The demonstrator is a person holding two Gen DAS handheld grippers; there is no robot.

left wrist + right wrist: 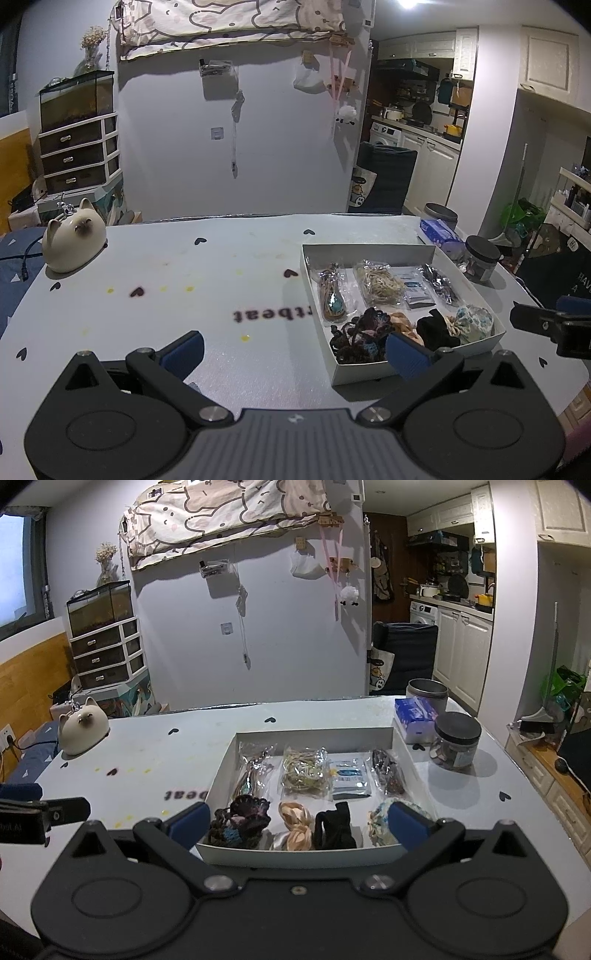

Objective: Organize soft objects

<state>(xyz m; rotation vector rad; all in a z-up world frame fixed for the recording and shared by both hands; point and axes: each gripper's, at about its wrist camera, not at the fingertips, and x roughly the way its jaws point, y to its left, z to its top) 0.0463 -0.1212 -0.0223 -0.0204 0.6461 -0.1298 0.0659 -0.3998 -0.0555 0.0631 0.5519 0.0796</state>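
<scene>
A white open box [314, 734] [369, 249] sits on the grey table. Its front row holds a dark crochet scrunchie [240, 821] [360, 334], a peach satin scrunchie [295, 829] [400, 320], a black scrunchie [334, 829] [437, 330] and a floral scrunchie [380, 818] [474, 320]. Behind them lie several clear packets [303, 771] [376, 282]. My right gripper [297, 825] is open and empty, just in front of the box's near wall. My left gripper [293, 350] is open and empty above the table, left of the box.
A cream cat figurine [72, 240] [83, 727] stands at the far left of the table. A tissue pack [415, 714], a dark-lidded jar [456, 744] and a grey tin [426, 692] stand to the right of the box. The table's right edge is close.
</scene>
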